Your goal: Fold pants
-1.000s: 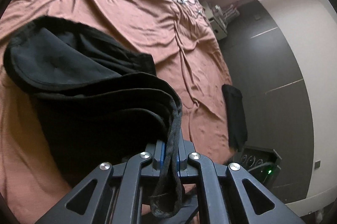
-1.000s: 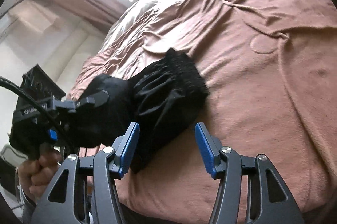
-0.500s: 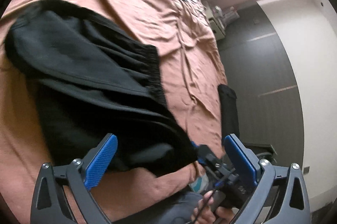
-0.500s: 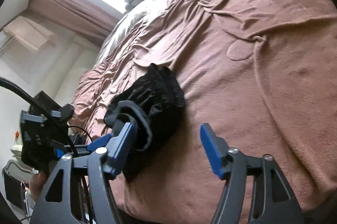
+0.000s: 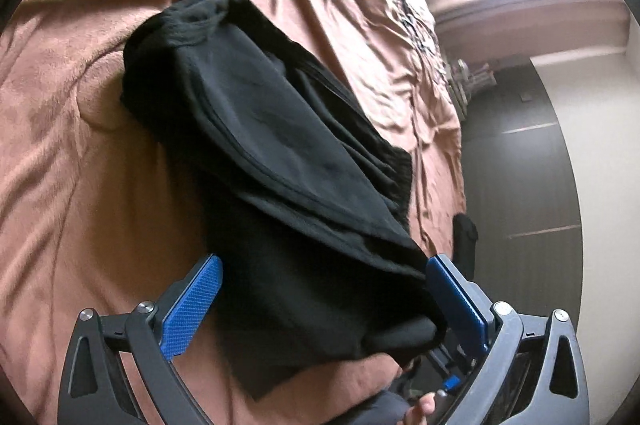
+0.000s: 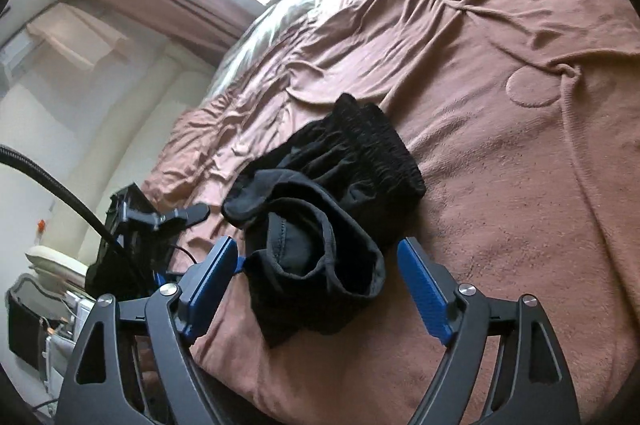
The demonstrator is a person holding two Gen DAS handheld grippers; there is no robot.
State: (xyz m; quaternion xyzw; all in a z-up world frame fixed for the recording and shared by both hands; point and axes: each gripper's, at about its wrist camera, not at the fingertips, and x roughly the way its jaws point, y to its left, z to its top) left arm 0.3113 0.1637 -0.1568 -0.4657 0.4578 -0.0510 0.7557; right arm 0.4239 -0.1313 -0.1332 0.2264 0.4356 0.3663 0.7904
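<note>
The black soft-fabric pants (image 5: 280, 165) lay folded in a loose bundle on the rumpled brown bedspread (image 5: 100, 185), near its edge. Both the left hand-held gripper (image 5: 324, 305) and right hand-held gripper (image 6: 320, 281) hung spread, gripping nothing. Pressing the bulging cuffs flat would tidy it. No containers were visible.

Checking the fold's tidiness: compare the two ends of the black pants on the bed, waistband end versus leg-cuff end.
The waistband end is gathered and ribbed, lying flat on the brown blanket; the cuff end is smooth-hemmed and gapes open, showing its inside. The waistband end lies farther from the right gripper; the cuff end sits between its open fingers. Both are black and ungripped.
</note>
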